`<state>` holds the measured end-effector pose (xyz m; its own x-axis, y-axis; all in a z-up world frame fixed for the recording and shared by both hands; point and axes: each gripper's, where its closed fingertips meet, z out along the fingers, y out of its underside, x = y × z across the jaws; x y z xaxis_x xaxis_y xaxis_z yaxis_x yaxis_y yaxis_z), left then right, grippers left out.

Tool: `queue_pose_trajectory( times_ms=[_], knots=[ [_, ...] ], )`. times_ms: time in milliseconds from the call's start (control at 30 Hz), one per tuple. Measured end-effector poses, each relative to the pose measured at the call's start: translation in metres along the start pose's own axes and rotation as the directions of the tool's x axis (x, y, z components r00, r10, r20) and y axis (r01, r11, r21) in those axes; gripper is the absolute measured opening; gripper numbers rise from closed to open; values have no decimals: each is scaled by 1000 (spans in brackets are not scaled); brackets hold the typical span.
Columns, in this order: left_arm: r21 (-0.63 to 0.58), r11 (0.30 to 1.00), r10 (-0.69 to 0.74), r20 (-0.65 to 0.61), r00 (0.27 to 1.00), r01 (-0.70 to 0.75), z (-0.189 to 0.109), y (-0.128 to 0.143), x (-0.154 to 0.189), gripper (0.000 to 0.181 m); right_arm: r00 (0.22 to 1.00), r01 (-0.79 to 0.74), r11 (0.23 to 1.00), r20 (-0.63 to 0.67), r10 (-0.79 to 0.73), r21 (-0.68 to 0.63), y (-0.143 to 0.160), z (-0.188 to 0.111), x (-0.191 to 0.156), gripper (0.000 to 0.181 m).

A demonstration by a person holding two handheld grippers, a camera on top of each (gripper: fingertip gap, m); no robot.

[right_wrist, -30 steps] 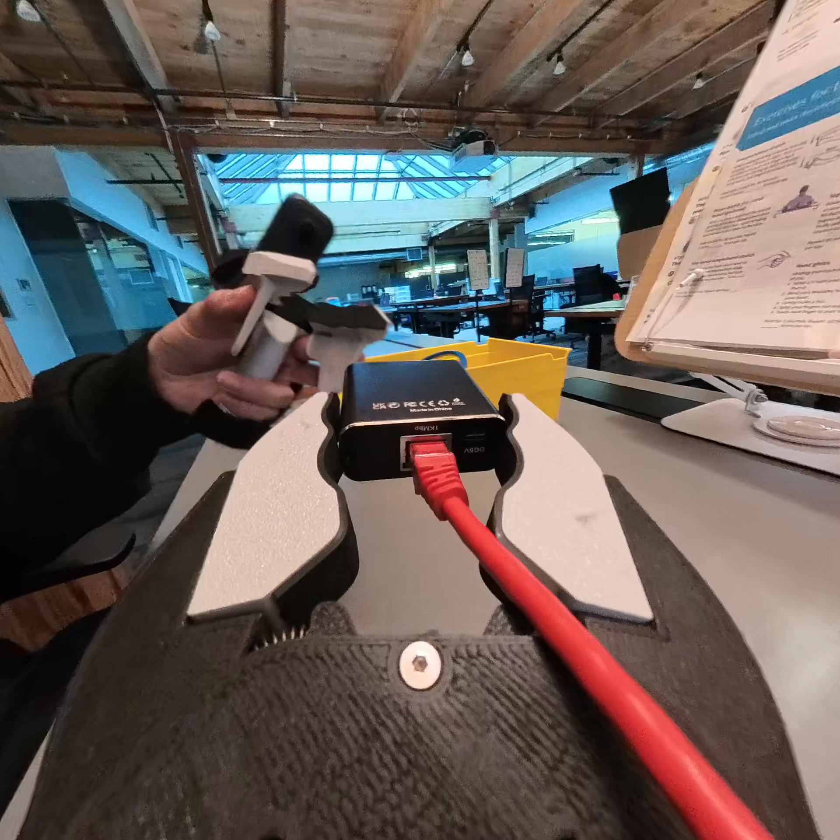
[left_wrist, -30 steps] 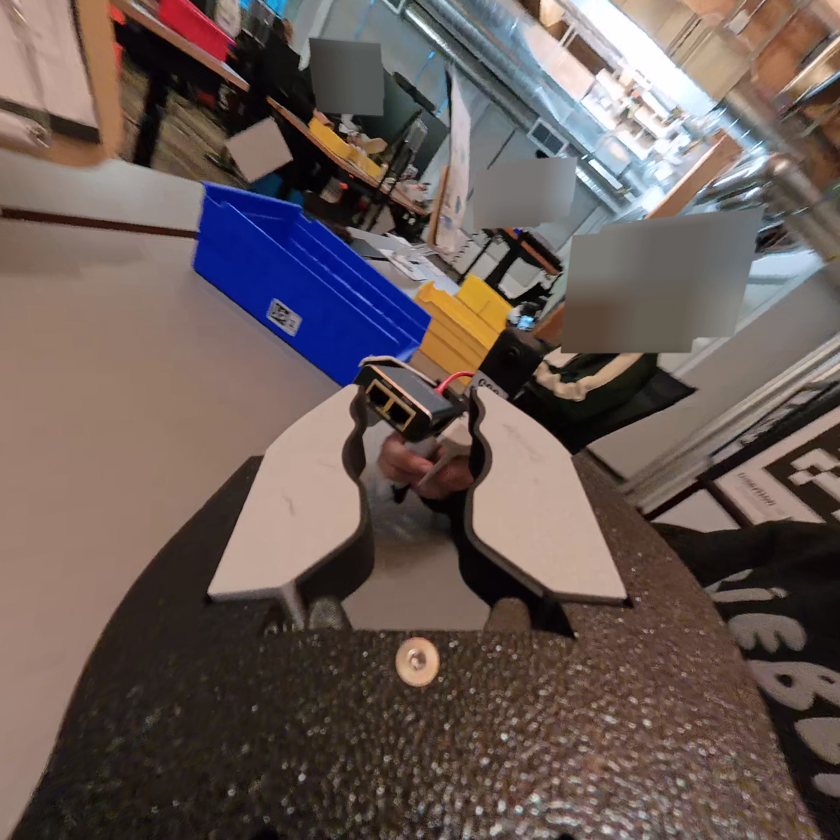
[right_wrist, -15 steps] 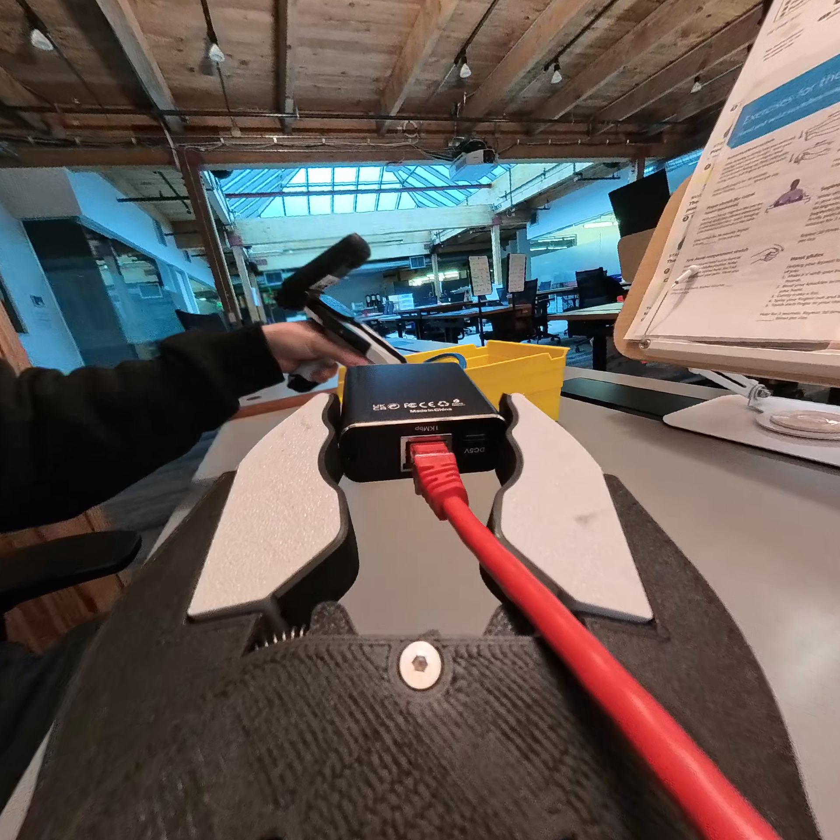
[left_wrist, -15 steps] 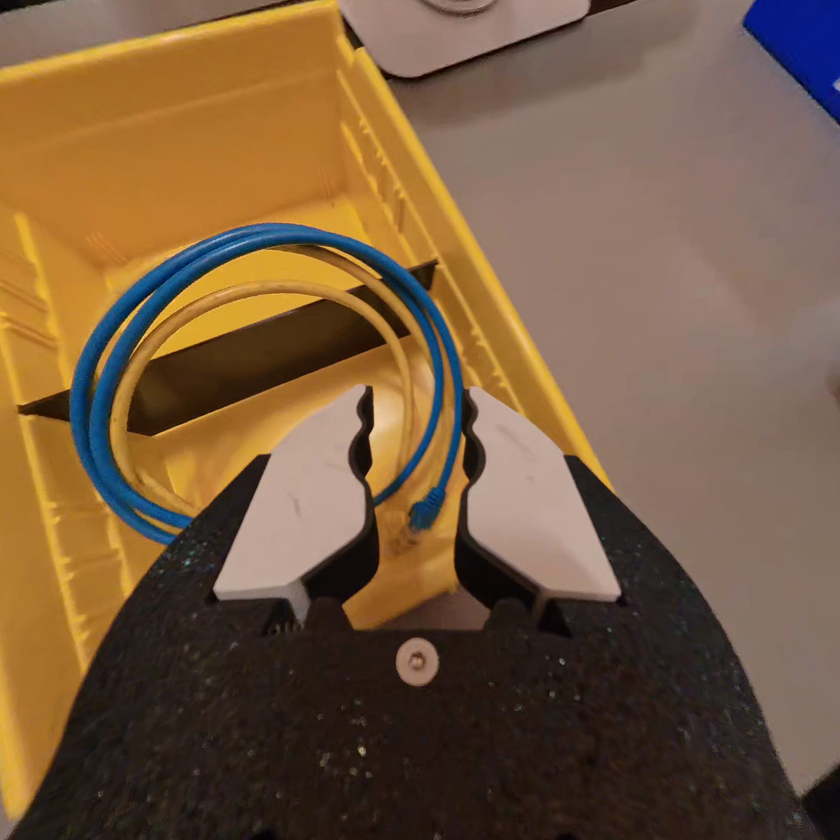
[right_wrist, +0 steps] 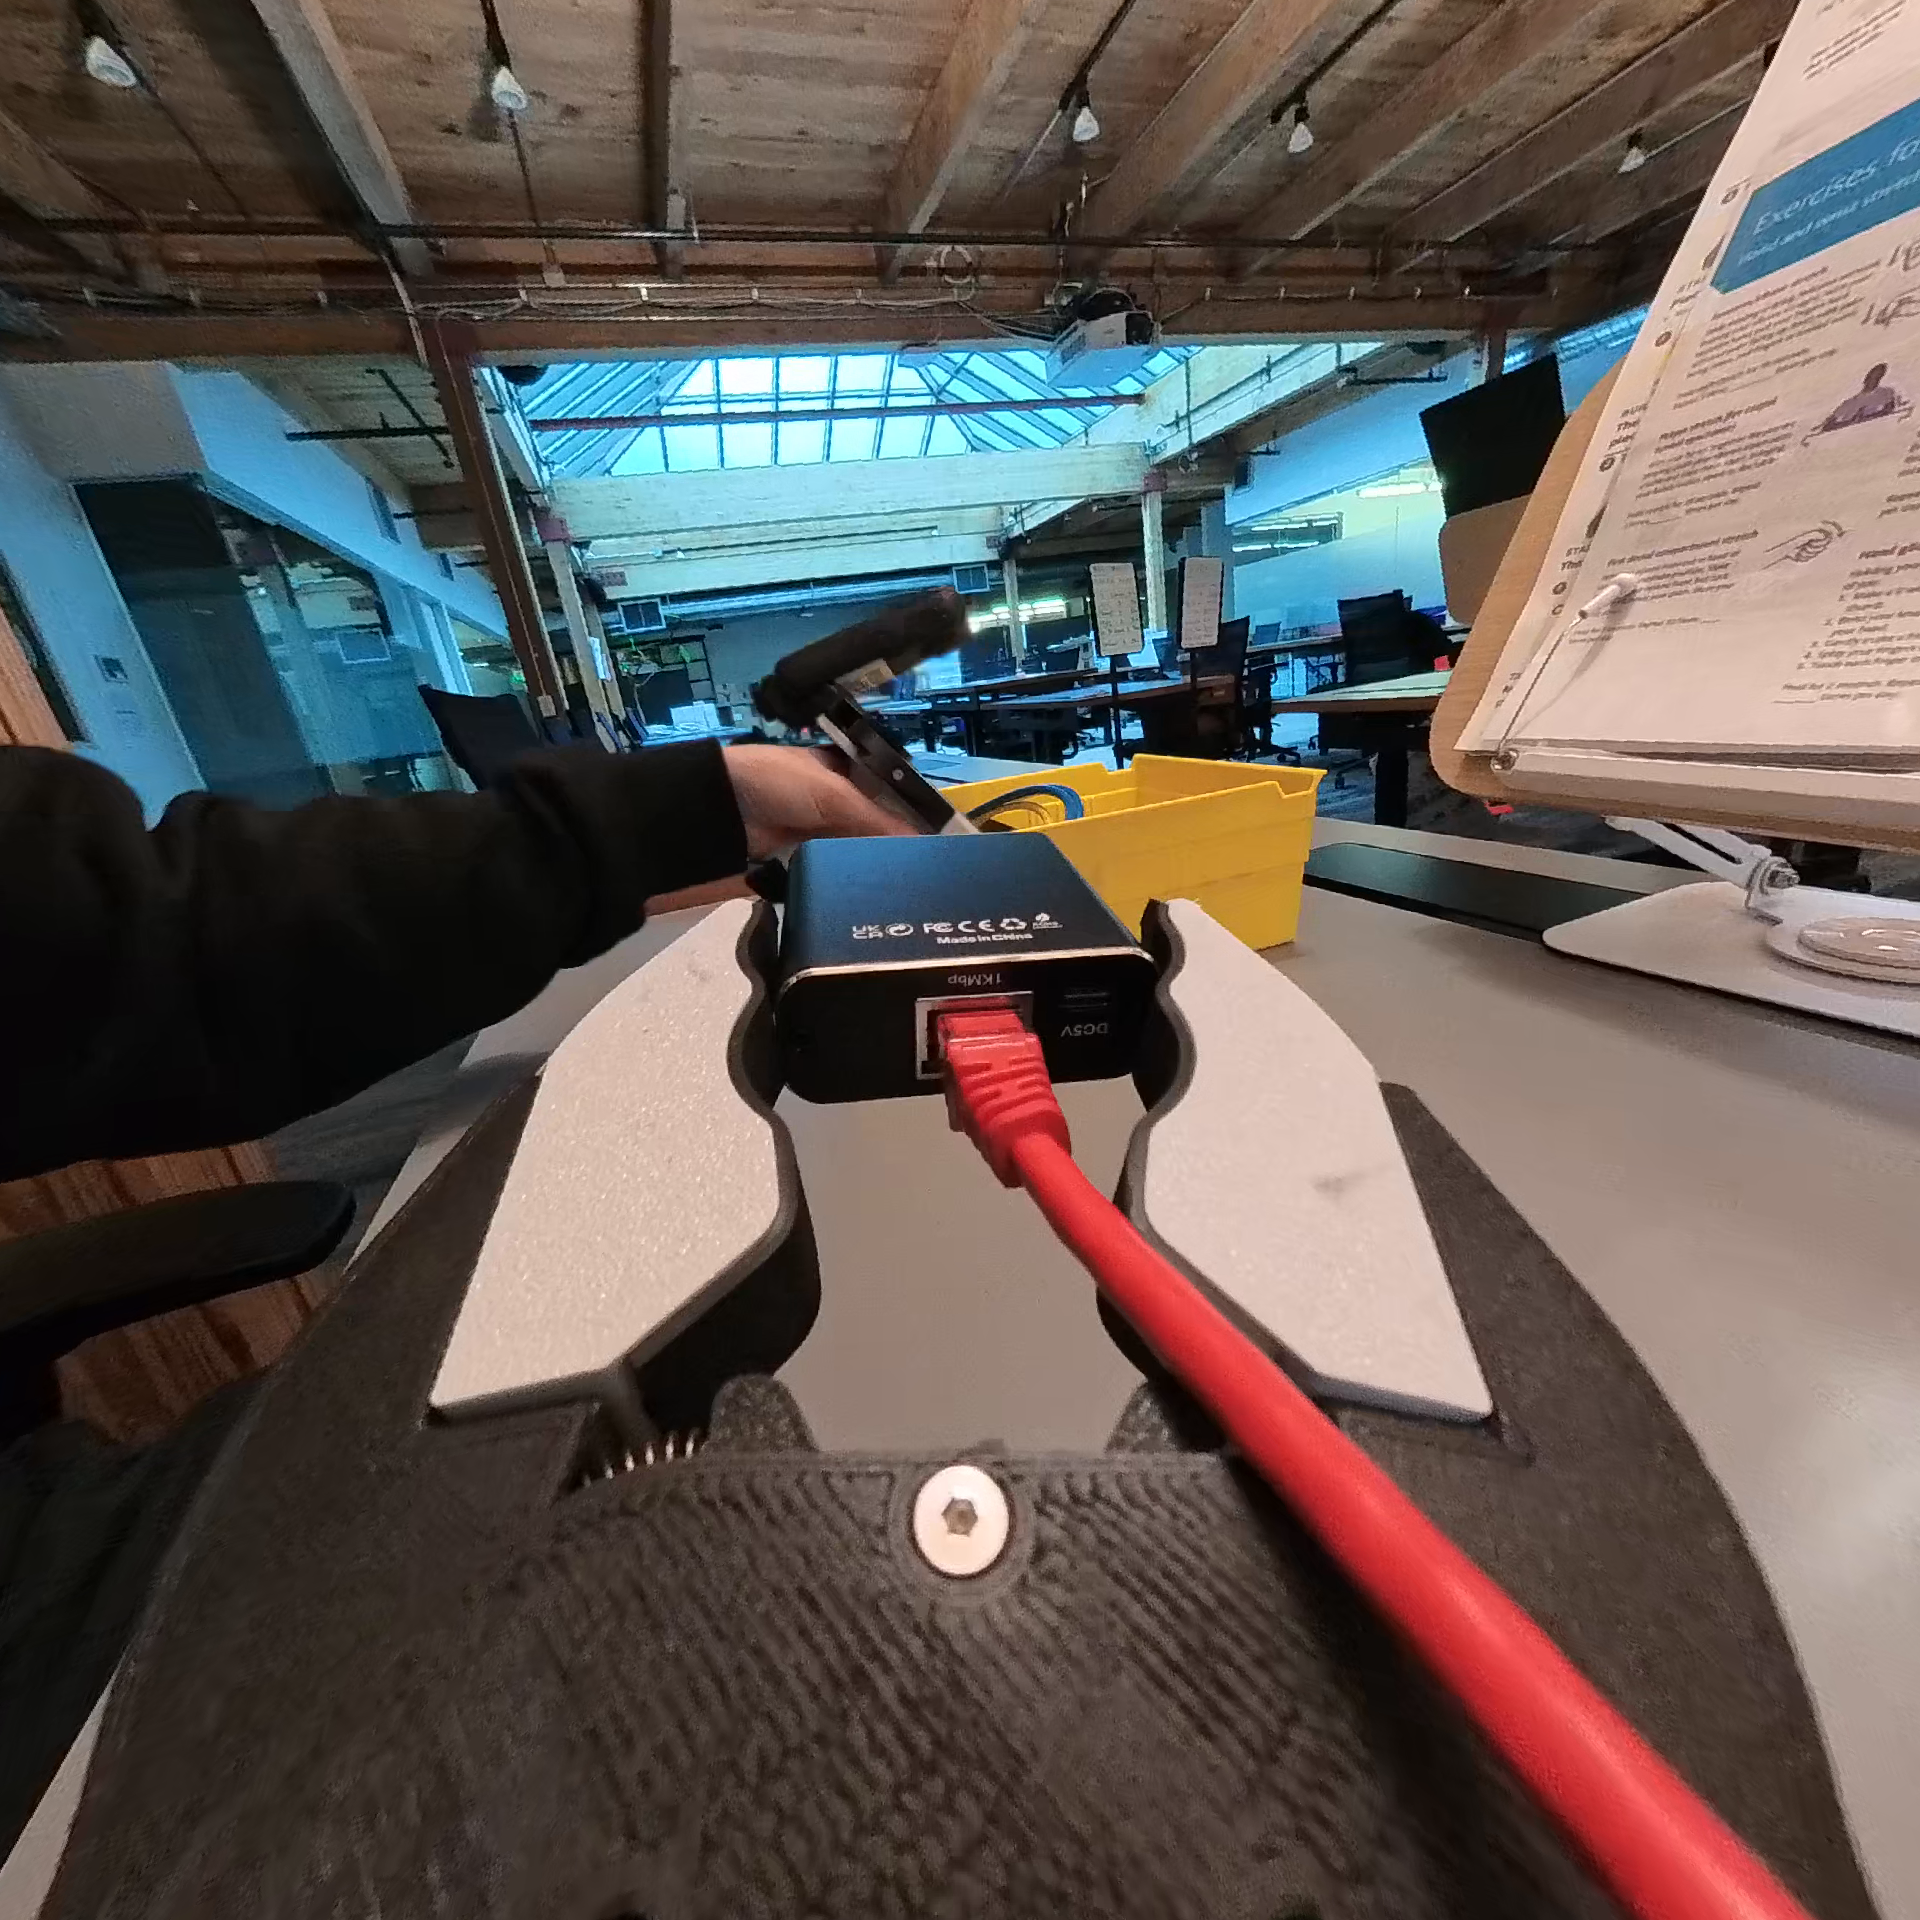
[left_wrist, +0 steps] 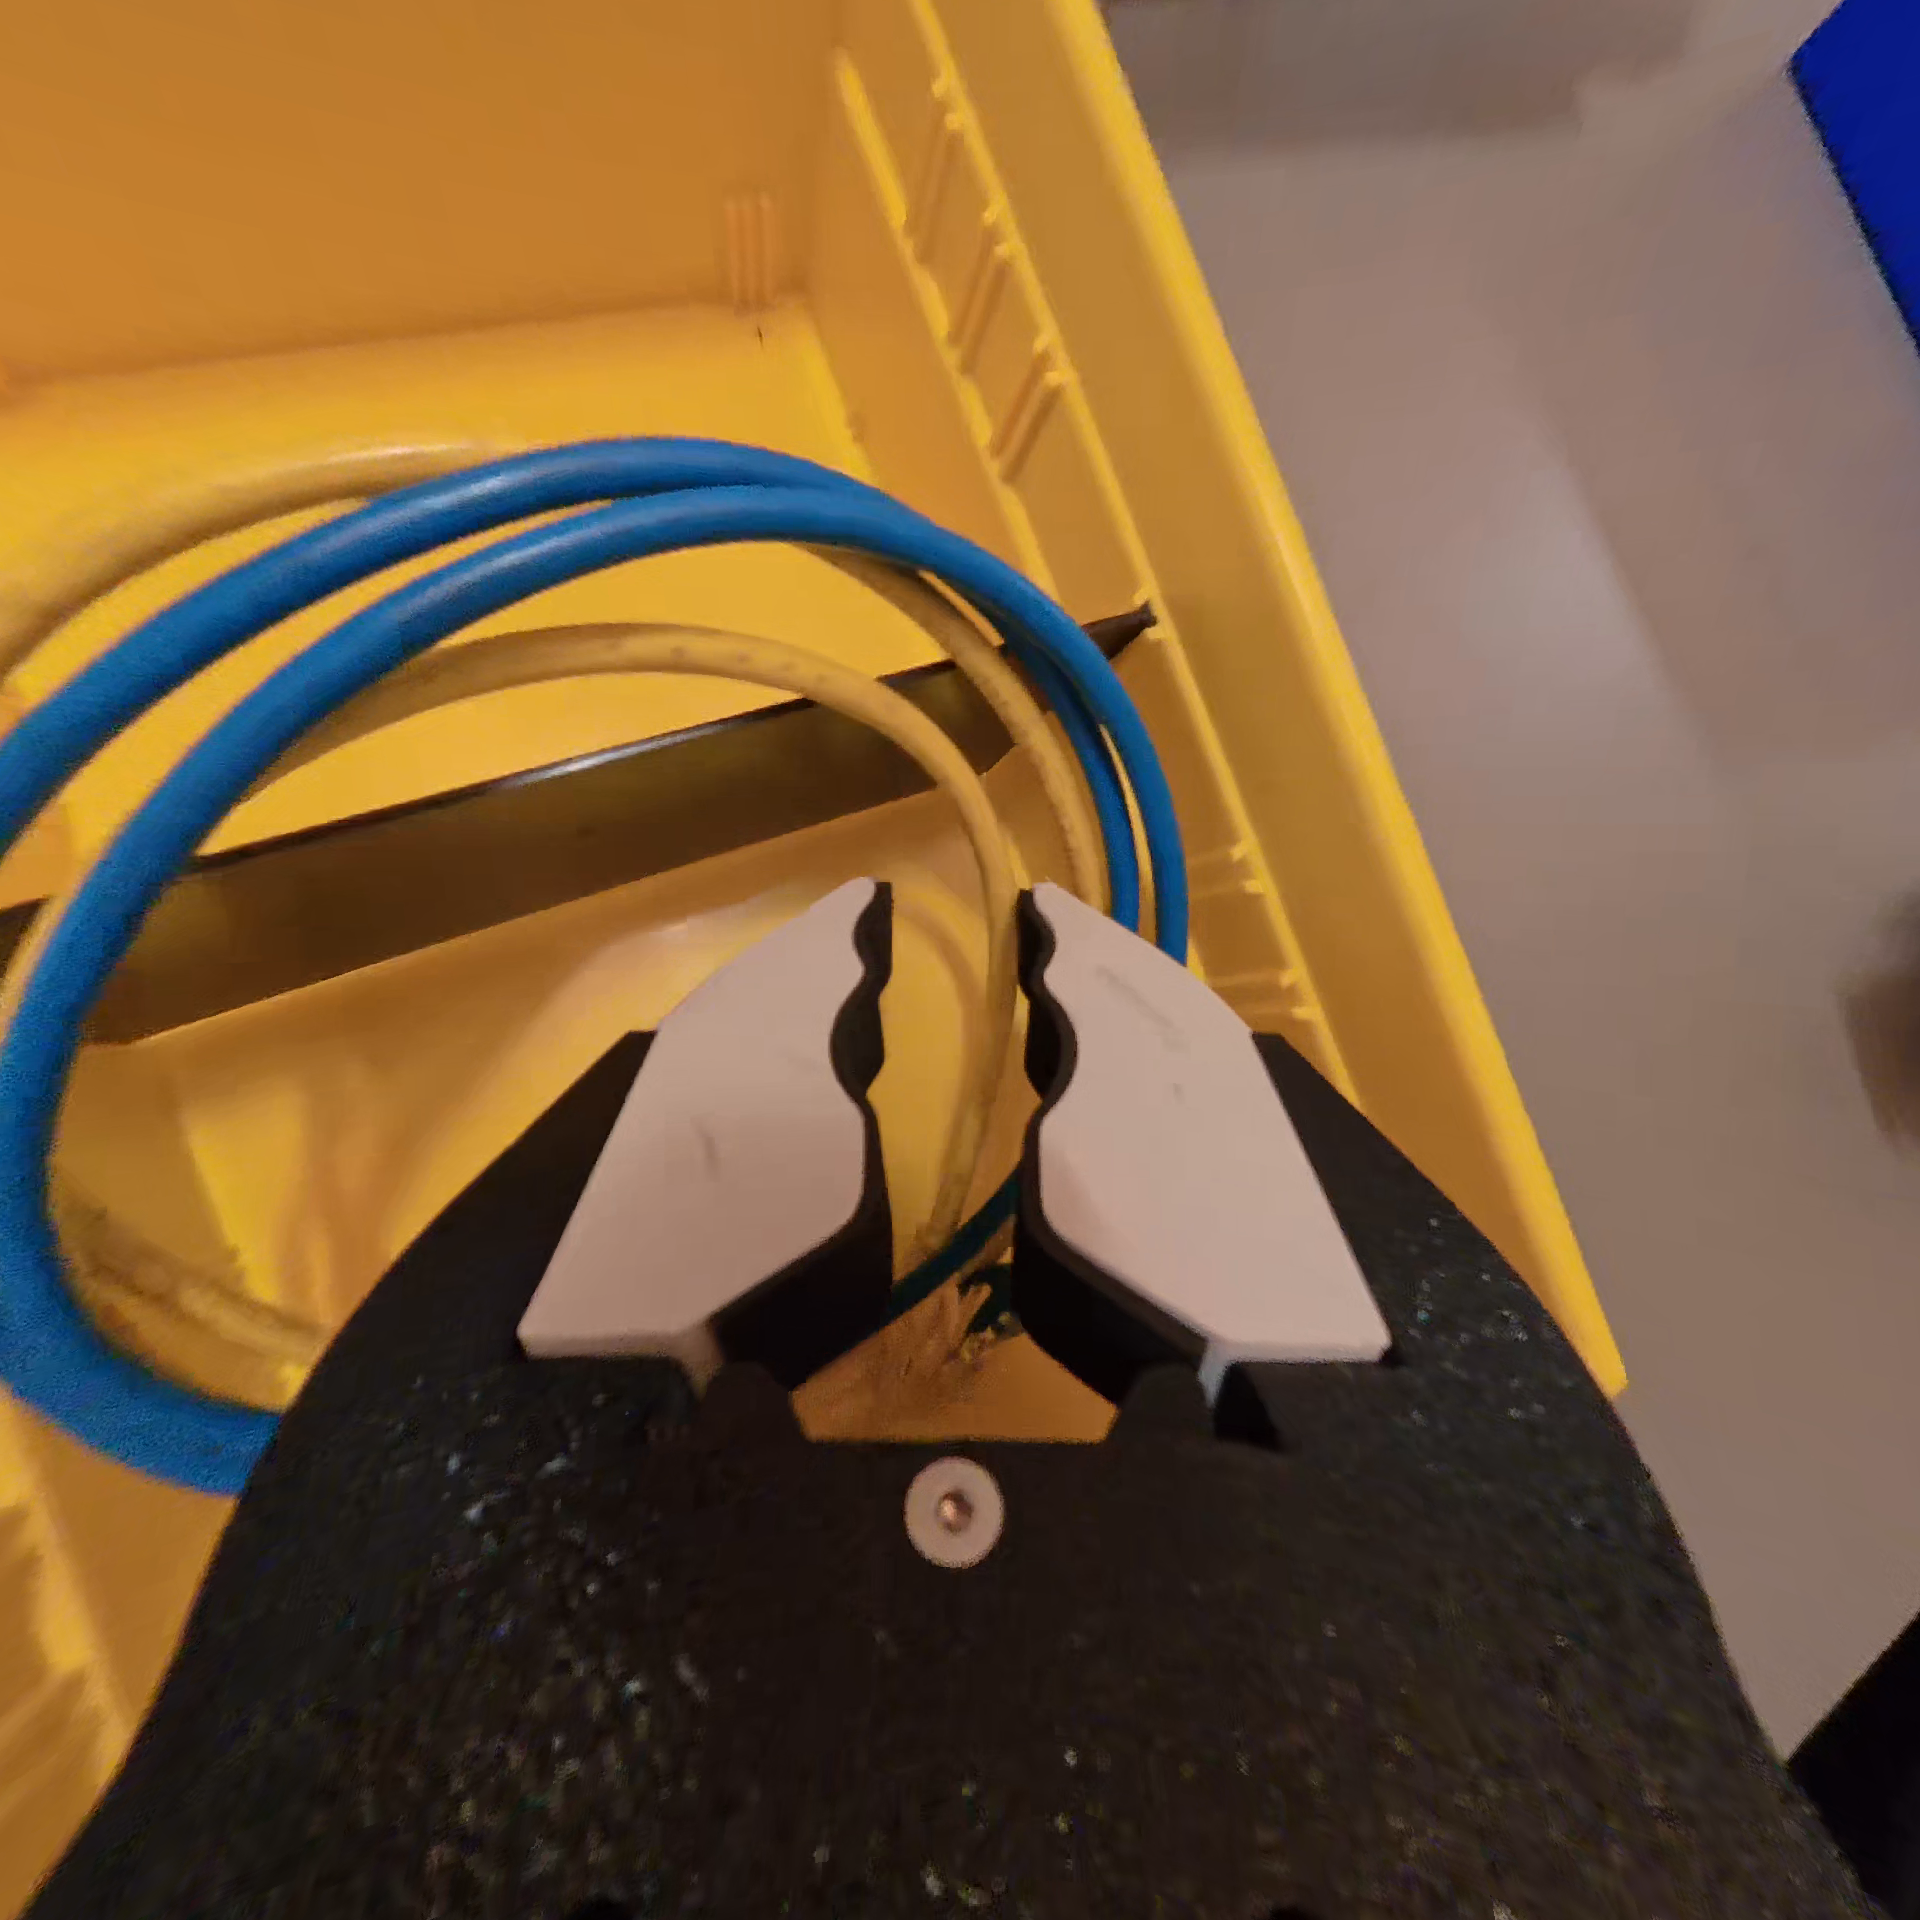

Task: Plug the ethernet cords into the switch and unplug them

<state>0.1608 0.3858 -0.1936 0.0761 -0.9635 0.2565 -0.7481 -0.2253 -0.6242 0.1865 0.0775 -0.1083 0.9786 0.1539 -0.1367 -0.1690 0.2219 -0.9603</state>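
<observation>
My right gripper point(right_wrist: 961, 920) is shut on the black switch point(right_wrist: 935, 894) and holds it level over the grey table. A red ethernet cord point(right_wrist: 1247, 1403) is plugged into the port facing me and trails back to the lower right. My left gripper point(left_wrist: 956, 904) is down inside the yellow bin point(left_wrist: 1039, 260). Its jaws are narrowed with a gap still between them, on either side of the yellow cord point(left_wrist: 727, 649), which runs along the right finger. A blue cord point(left_wrist: 623, 520) coils beside it. The left gripper point(right_wrist: 883, 727) also shows in the right wrist view, over the bin point(right_wrist: 1195, 842).
A black divider point(left_wrist: 468, 873) crosses the bin under the cords. A blue bin's corner point(left_wrist: 1870, 187) is at the far right. A person's black sleeve point(right_wrist: 416, 883) reaches across on the left. A tilted document stand point(right_wrist: 1714, 468) on a white base point(right_wrist: 1714, 935) stands at the right.
The left gripper swung away from the switch, went down into the yellow bin and narrowed its jaws around the yellow cord. The right gripper held the switch still.
</observation>
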Motion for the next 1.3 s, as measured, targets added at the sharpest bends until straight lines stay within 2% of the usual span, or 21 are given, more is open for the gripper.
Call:
queue_pose_trajectory(
  times_ms=[33,133,233,367,400,600,667,800,900,1000,1133,1300],
  knots=[
    [41,999,6,-1,1000,-6,-5,-5,3,22,1000,-1,1000,1,1,-2,0,0,0,68],
    [119,991,66,-18,998,-64,-13,-19,19,24,1000,-3,1000,16,3,-8,2,2,-3,68],
    [128,988,76,64,995,-84,-11,-31,15,22,1000,4,1000,25,-3,-18,4,4,-5,68],
    [90,992,-89,2,996,89,3,-40,14,23,1000,5,1000,25,-4,-16,3,3,-5,67],
    [89,989,-120,-7,993,120,4,-42,14,18,1000,5,1000,25,-5,-16,3,2,-4,67],
    [61,967,-242,-93,966,248,5,-48,22,34,1000,9,1000,29,-8,-25,4,2,-5,67],
    [36,963,-263,-73,962,266,6,-44,21,34,999,15,999,34,-14,-29,5,3,-7,67],
    [-19,973,-232,-15,973,232,16,-34,23,25,999,17,999,41,-16,-36,6,4,-8,67],
    [-8,990,-137,79,987,138,14,-36,18,12,999,21,999,41,-20,-38,7,4,-8,67],
    [-35,995,-91,26,996,92,12,-35,29,11,999,24,999,38,-22,-36,6,2,-8,67],
    [92,994,-65,-14,998,66,-21,-55,35,10,999,23,999,34,-22,-32,5,1,-6,67],
    [253,957,-85,-214,973,139,-84,-81,58,7,999,20,999,33,-19,-26,4,0,-5,67]
  ],
)
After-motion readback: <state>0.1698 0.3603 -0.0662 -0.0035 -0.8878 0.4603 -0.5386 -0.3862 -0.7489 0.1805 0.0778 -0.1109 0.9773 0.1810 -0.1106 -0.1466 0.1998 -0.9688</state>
